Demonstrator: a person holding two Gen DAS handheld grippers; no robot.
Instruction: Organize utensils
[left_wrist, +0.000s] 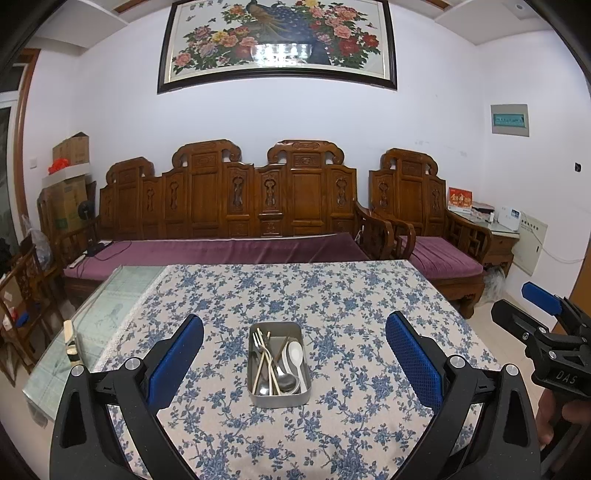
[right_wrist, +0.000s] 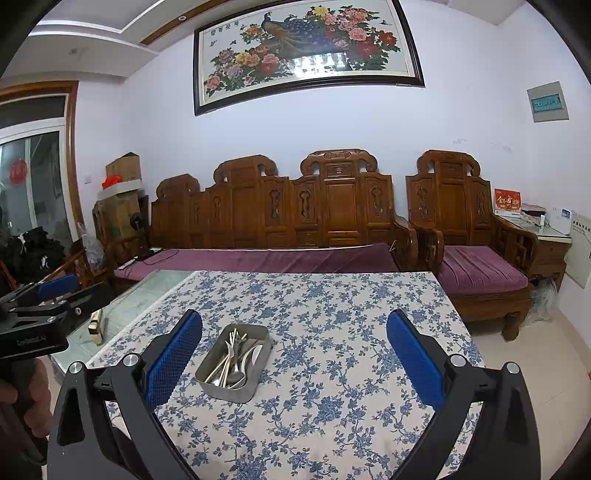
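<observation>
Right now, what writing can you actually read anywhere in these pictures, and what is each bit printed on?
"DAS": on the black body of the right gripper, seen from the left wrist view.
Pale lettering on the left gripper: too blurred to read.
Gold characters on the red box: too blurred.
Characters on the peacock painting: too small.
Wall panel and white notice: illegible.

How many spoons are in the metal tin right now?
2 visible: a white spoon along the right side of the metal tin, and a metal spoon with its bowl near the front. Others may lie hidden under the forks and chopsticks.
</observation>
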